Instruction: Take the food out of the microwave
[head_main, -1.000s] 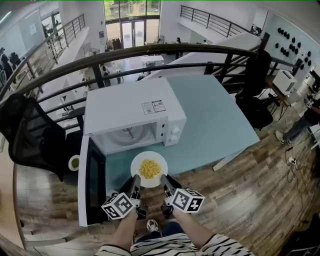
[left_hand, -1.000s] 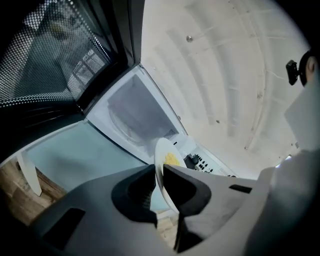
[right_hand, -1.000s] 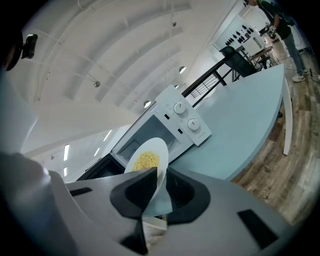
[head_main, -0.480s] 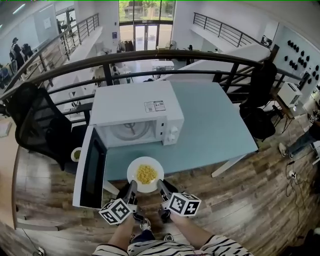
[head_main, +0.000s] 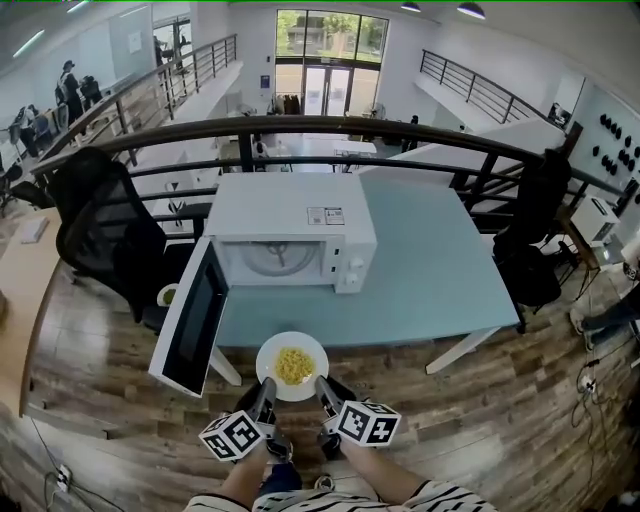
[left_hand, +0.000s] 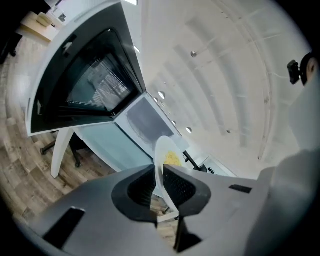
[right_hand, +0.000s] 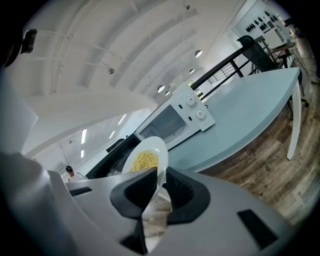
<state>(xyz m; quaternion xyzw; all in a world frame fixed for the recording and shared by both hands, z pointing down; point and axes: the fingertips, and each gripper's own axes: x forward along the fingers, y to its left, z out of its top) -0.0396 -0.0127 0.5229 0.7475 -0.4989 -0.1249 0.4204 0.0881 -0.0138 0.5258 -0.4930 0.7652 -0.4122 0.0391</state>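
A white plate with yellow food hangs level just past the front edge of the pale blue table, over the wooden floor. My left gripper is shut on the plate's near left rim, my right gripper on its near right rim. In the left gripper view the plate stands edge-on between the jaws of the left gripper. In the right gripper view the right gripper pinches the plate the same way. The white microwave stands behind, its door swung wide to the left, its cavity bare.
A black office chair stands left of the table, and a small bowl shows behind the open door. A dark railing runs behind the table. Table legs angle down at the front.
Both grippers have drawn the plate back from the microwave's mouth, across the table front and out past its edge toward me. The door stays open.
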